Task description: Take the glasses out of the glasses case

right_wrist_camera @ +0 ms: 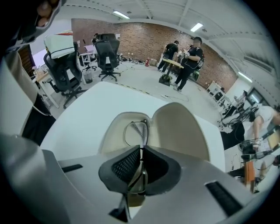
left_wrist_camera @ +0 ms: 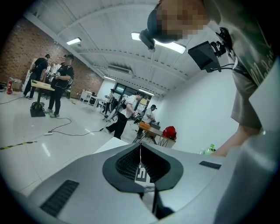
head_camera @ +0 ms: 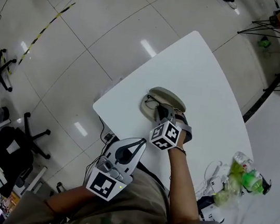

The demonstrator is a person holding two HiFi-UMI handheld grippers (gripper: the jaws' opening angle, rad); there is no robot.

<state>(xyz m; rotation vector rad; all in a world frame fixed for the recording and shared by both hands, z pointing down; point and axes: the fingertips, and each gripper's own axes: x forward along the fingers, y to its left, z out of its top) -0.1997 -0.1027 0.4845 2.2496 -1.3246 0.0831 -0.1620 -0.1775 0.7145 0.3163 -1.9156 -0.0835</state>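
Observation:
A beige glasses case (head_camera: 167, 95) lies open on the white table (head_camera: 199, 71), its lid (right_wrist_camera: 183, 129) folded back to the right. The dark-rimmed glasses (head_camera: 152, 104) rest in its base (right_wrist_camera: 110, 136). My right gripper (head_camera: 160, 112) reaches into the case. In the right gripper view its jaws (right_wrist_camera: 141, 149) are shut on the glasses (right_wrist_camera: 136, 132): one lens shows beyond the tips and the frame runs down between the pads. My left gripper (head_camera: 139, 143) hangs near my body at the table's near edge. It (left_wrist_camera: 141, 147) is shut on nothing and points out into the room.
Green bottles (head_camera: 243, 176) lie in a bag on the floor to the right of the table. Office chairs (head_camera: 3, 145) stand at the left, and black stands (head_camera: 279, 31) at the far right. People (left_wrist_camera: 60, 83) work at benches across the room.

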